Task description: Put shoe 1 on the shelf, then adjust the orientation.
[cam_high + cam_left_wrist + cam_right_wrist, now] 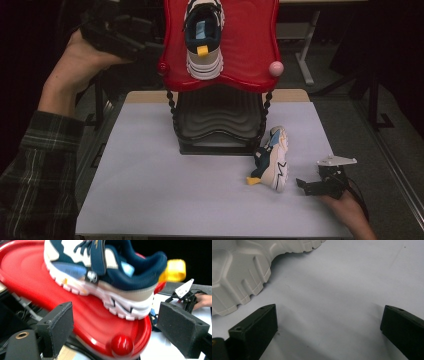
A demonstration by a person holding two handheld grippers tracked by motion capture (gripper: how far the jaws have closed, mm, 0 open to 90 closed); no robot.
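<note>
High view: left hand-held gripper [131, 46] wide apart, holding nothing, beside red tray [250, 45] bearing one shoe [203, 37]. Right hand-held gripper [306, 186] wide too, empty, near tabletop's [160, 185] right edge beside second shoe [274, 157] lying sideways.

Dim room, grey floor [350, 115] (table legs [304, 60] beyond).

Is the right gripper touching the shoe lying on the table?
Apart. The right gripper view shows bare table between the open right gripper and the shoe.
</note>
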